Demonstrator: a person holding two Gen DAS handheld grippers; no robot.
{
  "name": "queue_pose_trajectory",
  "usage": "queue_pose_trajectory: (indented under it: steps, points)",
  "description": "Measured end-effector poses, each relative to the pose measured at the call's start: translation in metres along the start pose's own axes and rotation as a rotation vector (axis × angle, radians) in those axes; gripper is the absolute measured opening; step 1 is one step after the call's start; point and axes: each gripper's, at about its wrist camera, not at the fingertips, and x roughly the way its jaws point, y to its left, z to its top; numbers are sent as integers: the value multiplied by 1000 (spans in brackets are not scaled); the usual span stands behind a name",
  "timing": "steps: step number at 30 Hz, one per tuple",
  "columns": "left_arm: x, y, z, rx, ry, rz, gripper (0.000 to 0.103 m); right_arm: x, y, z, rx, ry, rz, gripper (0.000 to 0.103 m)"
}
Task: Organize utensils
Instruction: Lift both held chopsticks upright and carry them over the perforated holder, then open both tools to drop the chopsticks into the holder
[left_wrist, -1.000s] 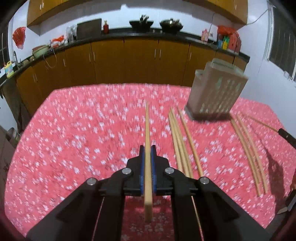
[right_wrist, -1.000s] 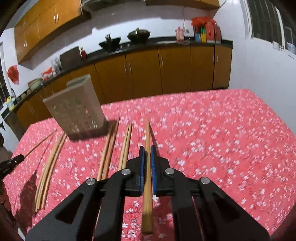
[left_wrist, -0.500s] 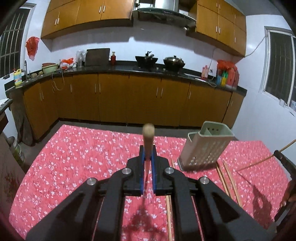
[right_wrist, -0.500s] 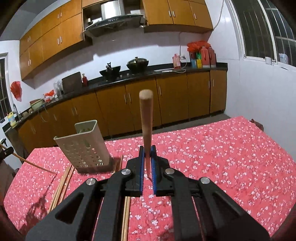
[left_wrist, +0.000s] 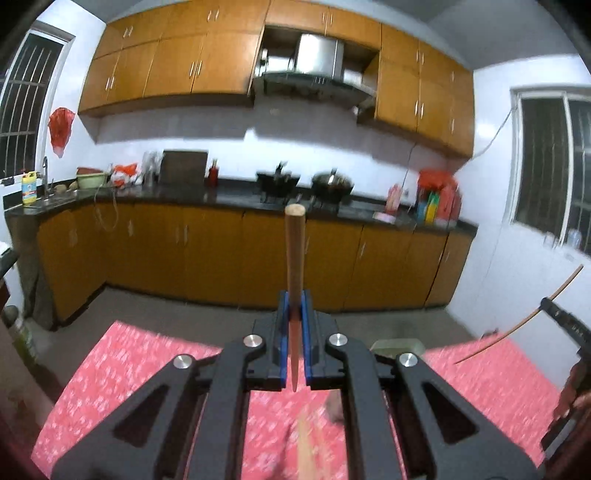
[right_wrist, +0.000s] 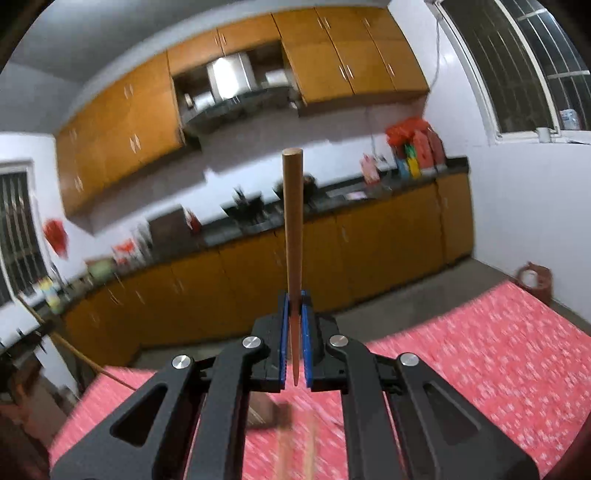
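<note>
Gripping chopstick upright, left gripper; writing unreadable.

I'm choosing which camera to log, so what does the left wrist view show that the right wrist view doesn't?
Only the left wrist view shows the left gripper shut on its chopstick, and a corner of the utensil holder behind it. Only the right wrist view shows the right gripper shut on its own chopstick. Both share the red floral tablecloth and blurred loose chopsticks below.
</note>
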Motion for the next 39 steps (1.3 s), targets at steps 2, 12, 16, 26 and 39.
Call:
queue_pose_trajectory:
  steps: [2,12,16,26,39]
  points:
    - [-2,-9,12,-18,-36,-25,7,1,10,5,5,-14,47,7]
    - [23,-51,8,-69,-86,-114,7,39,51,-25,-121,58,97,7]
    - [47,-57,-10,-67,-22,-124,7,55,47,-38,-106,126,88,7]
    - [84,-61,-46,-47,90,-115,9,68,48,-55,-96,211,94,8]
    - [39,-34,-41,-108,29,-110,31,25,42,-34,-90,113,82,41]
